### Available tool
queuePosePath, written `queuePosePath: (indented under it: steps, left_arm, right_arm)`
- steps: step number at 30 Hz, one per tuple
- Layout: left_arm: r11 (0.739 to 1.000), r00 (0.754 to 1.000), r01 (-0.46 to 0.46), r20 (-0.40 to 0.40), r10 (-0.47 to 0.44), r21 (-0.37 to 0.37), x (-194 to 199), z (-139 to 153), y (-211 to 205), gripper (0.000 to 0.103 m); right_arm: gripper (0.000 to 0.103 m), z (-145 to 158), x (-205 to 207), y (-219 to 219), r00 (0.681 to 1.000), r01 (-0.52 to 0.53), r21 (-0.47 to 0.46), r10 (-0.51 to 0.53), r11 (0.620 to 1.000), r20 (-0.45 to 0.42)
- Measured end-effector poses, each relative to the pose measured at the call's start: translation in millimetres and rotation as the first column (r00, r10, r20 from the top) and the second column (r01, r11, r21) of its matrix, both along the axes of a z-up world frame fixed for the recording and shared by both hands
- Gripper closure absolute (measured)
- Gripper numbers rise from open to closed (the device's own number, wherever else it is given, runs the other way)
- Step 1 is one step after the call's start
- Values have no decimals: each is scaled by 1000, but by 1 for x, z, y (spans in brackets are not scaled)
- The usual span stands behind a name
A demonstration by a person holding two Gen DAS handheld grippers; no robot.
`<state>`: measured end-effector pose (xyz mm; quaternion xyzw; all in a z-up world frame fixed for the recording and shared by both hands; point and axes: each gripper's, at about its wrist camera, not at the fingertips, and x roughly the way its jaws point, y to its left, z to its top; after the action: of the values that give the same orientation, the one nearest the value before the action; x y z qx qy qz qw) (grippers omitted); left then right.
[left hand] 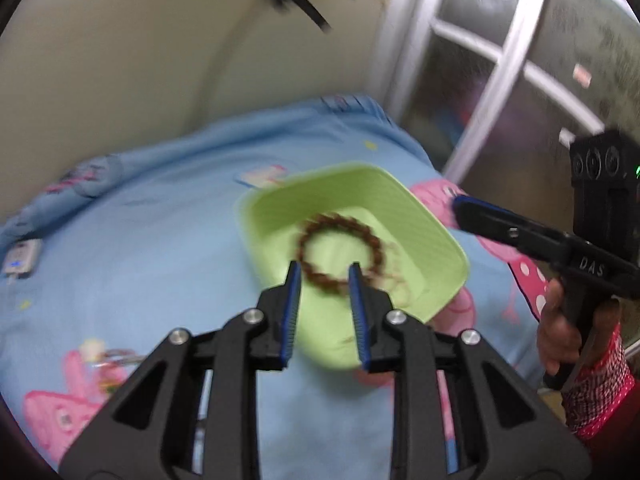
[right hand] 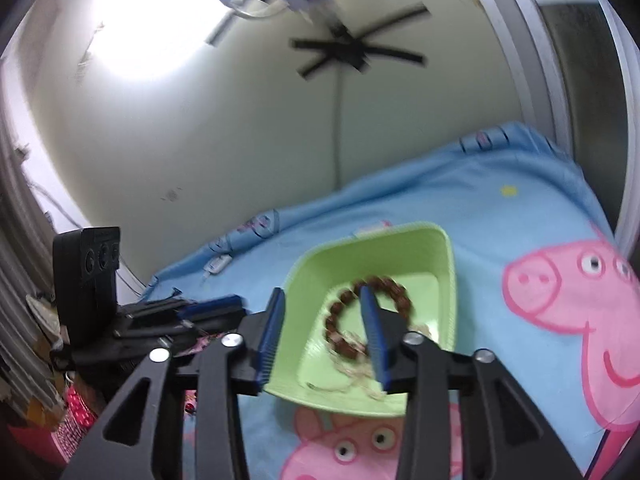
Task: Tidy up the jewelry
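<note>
A home bedroom: a bed under a blue cartoon-pig sheet (right hand: 520,240) fills the room's near side, cream walls (right hand: 240,140) meet in the far corner, a dark ceiling fan (right hand: 352,54) hangs overhead, and a metal-framed glass door (left hand: 500,80) stands at the right.

Ceiling light (right hand: 132,28) glares; both fisheye views motion-blurred, edges warped.

Light green ribbed tray (left hand: 420,216); brown beaded bracelet (left hand: 340,256) inside it. Beneath the tray, sky-blue bedsheet (left hand: 160,220), pink cartoon-pig print. Gripper pads (left hand: 291,300) blue.
</note>
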<state>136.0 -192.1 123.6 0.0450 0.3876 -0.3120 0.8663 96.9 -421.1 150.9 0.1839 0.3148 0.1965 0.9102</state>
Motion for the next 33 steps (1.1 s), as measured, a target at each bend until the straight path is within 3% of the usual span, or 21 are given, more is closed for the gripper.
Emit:
queuePosePath:
  steps: [3,5,8,10,13,15,19,21,22,24,28,30,33]
  left_arm:
    - [989,988,-140,62,143,-55,-10,18,76,77]
    - [961,960,-268,72,272,-61,-17,20,128,77]
    - [917,916,-396,49,398,-47,-31,6,183,77]
    - [902,904,-427,0,428,-56,-40,-9,204,77]
    - [910,911,-413,-44,411,-43,-56,-31,210,77]
    - [928,927,-370,-83,366,-45,-64,-45,204,77]
    - [947,945,-320,-77,318,-12,-70,-62,188,77]
    - [949,946,-314,-91,312,-11,-68,-68,186,77]
    - [948,943,-319,-97,317,-5,-67,-71,186,77]
    - [940,935,-341,-96,342,25,-63,-76,190,77]
    - [936,931,-351,-104,349,3,-63,-77,202,77]
    - [939,935,-343,-100,340,-18,-64,-74,204,77]
    - [946,944,-322,-92,317,-38,-62,-69,199,77]
  right_arm:
    - [81,12,-9,21,996,-59,-15,60,998,62]
    - [81,13,-10,46,987,-142,-31,143,989,71]
    - [81,1,-7,95,963,-264,-81,267,961,30]
    - [82,-14,-3,126,946,-325,-111,325,939,-18]
    - [85,-45,9,171,913,-404,-154,388,902,-124]
    - [86,-63,19,193,897,-433,-185,402,882,-181]
    - [91,-85,37,216,883,-448,-213,392,869,-258]
    - [103,-93,36,227,865,-477,-212,413,853,-284]
    - [103,-94,33,233,857,-492,-217,425,843,-293]
    - [103,-93,18,248,806,-573,-204,502,794,-312]
    - [103,-86,-19,255,715,-691,-183,624,699,-316]
    - [103,-77,-25,247,720,-688,-182,630,703,-289]
    - [103,-66,-5,226,800,-592,-179,545,786,-250]
